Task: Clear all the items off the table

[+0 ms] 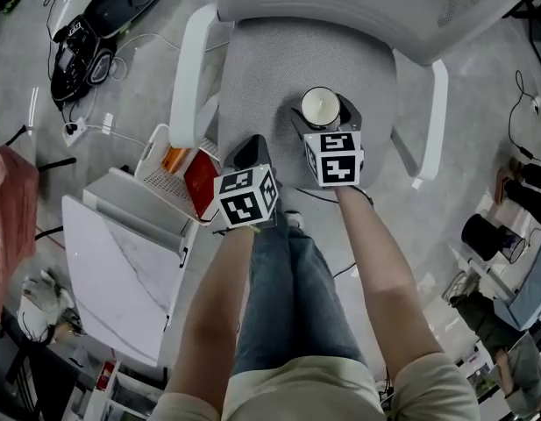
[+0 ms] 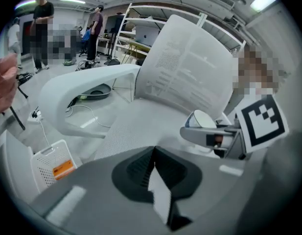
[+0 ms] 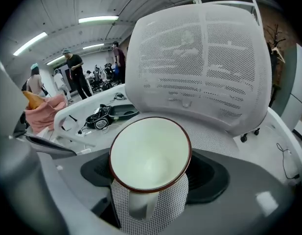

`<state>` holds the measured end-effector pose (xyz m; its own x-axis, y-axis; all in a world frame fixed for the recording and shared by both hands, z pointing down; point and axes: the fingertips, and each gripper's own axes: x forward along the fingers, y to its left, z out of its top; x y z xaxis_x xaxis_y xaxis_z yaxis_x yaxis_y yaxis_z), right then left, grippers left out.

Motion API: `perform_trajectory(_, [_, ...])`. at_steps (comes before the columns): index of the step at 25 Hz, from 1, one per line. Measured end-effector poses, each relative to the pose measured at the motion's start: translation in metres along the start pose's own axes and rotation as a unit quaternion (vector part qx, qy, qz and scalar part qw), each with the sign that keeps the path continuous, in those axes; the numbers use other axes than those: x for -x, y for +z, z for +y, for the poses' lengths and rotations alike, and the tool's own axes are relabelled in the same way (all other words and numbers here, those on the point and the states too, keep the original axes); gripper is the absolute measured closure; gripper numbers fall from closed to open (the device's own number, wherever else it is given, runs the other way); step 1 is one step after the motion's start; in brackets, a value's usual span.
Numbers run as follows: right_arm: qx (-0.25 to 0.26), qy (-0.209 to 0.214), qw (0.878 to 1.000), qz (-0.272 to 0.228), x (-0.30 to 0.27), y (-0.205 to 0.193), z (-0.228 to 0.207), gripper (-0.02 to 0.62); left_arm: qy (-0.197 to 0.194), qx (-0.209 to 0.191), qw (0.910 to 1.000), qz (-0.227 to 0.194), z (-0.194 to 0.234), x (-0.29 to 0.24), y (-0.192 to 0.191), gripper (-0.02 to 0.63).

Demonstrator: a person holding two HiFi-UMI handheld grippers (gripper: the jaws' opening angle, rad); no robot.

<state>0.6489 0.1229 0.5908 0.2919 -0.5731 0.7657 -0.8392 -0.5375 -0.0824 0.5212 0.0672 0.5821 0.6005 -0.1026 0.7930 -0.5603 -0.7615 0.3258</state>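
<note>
The mug (image 3: 150,153) is creamy white with a dark reddish-brown rim. The chair (image 1: 279,68) is pale grey, its back finely perforated. The marker cubes (image 1: 245,196) carry black-and-white square patterns. The jeans (image 1: 288,296) are blue. The white perforated basket (image 2: 49,163) bears an orange label.

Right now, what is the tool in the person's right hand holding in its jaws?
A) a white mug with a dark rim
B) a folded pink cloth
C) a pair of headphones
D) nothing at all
A: the right gripper view shows the white mug with its handle clamped between the jaws of the right gripper, in front of the white chair.
</note>
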Motion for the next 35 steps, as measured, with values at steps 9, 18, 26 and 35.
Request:
perform_trajectory(9, [-0.006,0.001,1.0,0.012,-0.037,0.007,-0.005,0.187,-0.008,-0.01,0.9999,0.003,0.007,-0.026,0.027,0.598])
perform_trajectory(18, [-0.014,0.002,1.0,0.013,-0.046,0.006,-0.006,0.187,-0.016,-0.009,0.9998,0.01,0.01,-0.034,0.024,0.598])
perform_trajectory(26, [-0.015,-0.004,1.0,0.018,-0.05,0.003,-0.005,0.184,-0.016,-0.006,0.9998,0.011,0.013,-0.036,0.024,0.598])
perform_trajectory(35, [-0.014,-0.013,0.999,0.026,-0.049,0.001,-0.009,0.179,-0.017,-0.001,0.9998,0.006,0.014,-0.033,0.027,0.598])
